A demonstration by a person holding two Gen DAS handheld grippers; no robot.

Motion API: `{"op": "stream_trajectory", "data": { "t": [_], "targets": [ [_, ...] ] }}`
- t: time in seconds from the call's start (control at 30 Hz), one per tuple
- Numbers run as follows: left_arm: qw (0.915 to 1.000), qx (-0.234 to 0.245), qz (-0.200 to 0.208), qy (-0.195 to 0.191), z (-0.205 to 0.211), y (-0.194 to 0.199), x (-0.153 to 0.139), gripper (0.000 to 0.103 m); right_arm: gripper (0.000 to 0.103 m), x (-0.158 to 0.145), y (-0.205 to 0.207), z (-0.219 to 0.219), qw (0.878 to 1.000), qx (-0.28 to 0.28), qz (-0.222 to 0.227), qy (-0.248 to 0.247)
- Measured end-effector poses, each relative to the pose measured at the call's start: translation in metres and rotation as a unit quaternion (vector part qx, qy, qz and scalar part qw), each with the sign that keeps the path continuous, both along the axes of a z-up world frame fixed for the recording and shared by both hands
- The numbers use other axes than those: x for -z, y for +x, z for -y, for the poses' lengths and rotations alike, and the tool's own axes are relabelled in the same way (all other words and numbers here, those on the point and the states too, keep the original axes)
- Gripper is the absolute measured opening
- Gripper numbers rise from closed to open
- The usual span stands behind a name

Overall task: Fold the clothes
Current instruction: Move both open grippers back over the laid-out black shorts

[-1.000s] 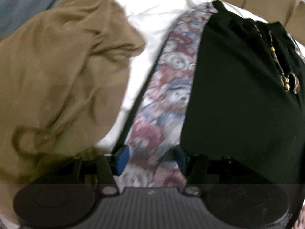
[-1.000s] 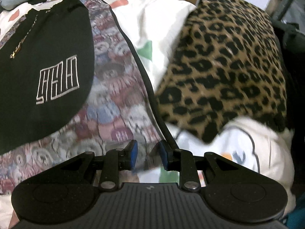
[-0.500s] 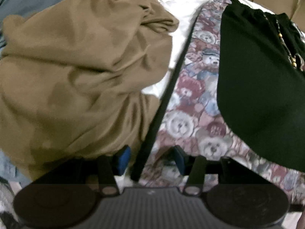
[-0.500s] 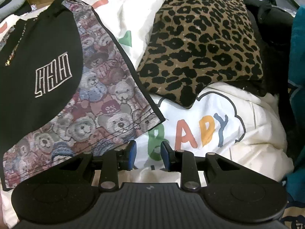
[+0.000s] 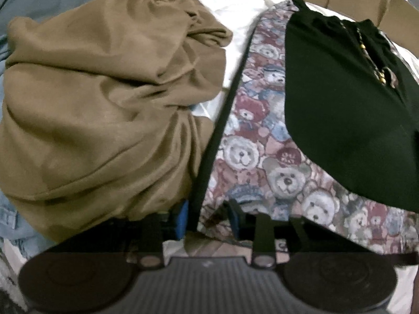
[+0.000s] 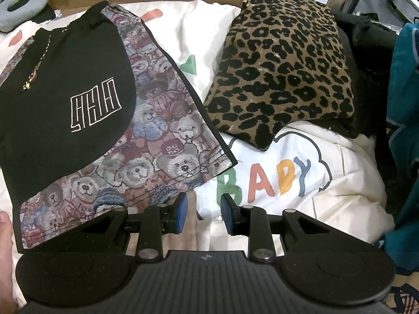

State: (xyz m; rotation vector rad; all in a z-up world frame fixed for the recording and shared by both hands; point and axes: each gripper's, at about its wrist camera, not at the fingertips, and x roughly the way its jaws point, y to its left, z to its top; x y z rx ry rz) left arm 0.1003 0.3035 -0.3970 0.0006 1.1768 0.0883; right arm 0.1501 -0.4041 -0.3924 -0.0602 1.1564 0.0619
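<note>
— Left gripper (image 5: 209, 218)?
— Spread wide, straddling the black-trimmed hem corner of the teddy-bear shorts (image 5: 262, 157); nothing pinched. Crumpled brown garment (image 5: 104, 110) just beside, on the left.
— Right gripper (image 6: 201, 213)?
— Released too, low over the white "BABY" quilt (image 6: 275, 178), just off the shorts' other hem corner. Shorts flat on the quilt, leopard-print cushion (image 6: 285, 70) alongside.
</note>
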Motion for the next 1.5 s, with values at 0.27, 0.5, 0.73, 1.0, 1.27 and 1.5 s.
{"op": "stream_trajectory", "data": {
  "t": [0.27, 0.5, 0.73, 1.0, 1.27, 1.5],
  "targets": [
    [0.9999, -0.001, 0.003, -0.011, -0.005, -0.008, -0.002, 0.011, 0.035, 0.003, -0.007, -0.005, 1.0, 0.002, -0.006, 0.002],
    [0.9996, 0.028, 0.008, 0.005, 0.003, -0.01, -0.016, 0.008, 0.035, -0.002, -0.009, -0.007, 1.0, 0.009, 0.008, 0.017],
    [0.9997, 0.013, 0.003, 0.02, 0.002, -0.003, -0.038, 0.008, 0.035, -0.008, -0.016, -0.001, 0.999, 0.02, 0.023, 0.034],
    [0.9998, -0.006, 0.012, -0.011, 0.016, 0.0, -0.089, 0.008, 0.035, -0.026, -0.028, 0.004, 0.996, 0.027, 0.046, 0.065],
    [0.9982, 0.002, 0.025, -0.055, 0.058, 0.011, -0.135, 0.008, 0.047, -0.045, -0.038, 0.002, 0.994, 0.009, 0.062, 0.09],
    [0.9951, 0.039, 0.043, -0.08, 0.104, 0.022, -0.174, 0.008, 0.053, -0.065, -0.043, 0.004, 0.991, 0.0, 0.078, 0.105]
  ]
}}
